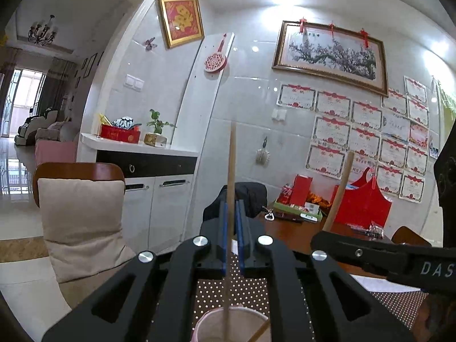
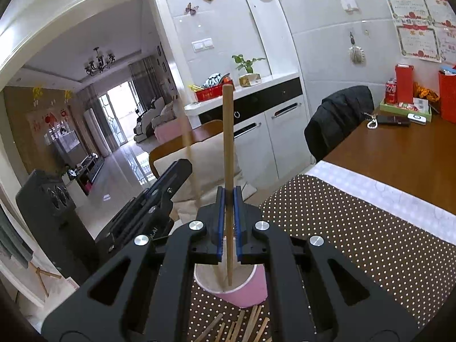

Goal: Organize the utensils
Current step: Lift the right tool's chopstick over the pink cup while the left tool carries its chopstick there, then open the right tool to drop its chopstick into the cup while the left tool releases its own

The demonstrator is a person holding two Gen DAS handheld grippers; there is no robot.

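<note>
My left gripper [image 1: 232, 205] is shut on a wooden chopstick [image 1: 231, 171] held upright, its lower tip inside a pink paper cup [image 1: 211, 326] below the jaws. My right gripper [image 2: 229, 192] is shut on another upright chopstick [image 2: 228, 142] whose tip is down in the same pink cup [image 2: 248, 293]. The right gripper shows at the right of the left wrist view [image 1: 322, 239], its chopstick [image 1: 340, 191] tilted. The left gripper shows at the left of the right wrist view [image 2: 182, 168] with its chopstick [image 2: 189, 154]. Several loose chopsticks [image 2: 245, 327] lie on the dotted mat in front of the cup.
The cup stands on a brown dotted placemat [image 2: 356, 228] on a wooden table [image 2: 399, 159]. A cushioned chair [image 1: 79, 213] is at the table's left, a chair with a black jacket [image 2: 339, 119] beyond. A green tray, red boxes and a phone [image 2: 393, 119] sit at the far end.
</note>
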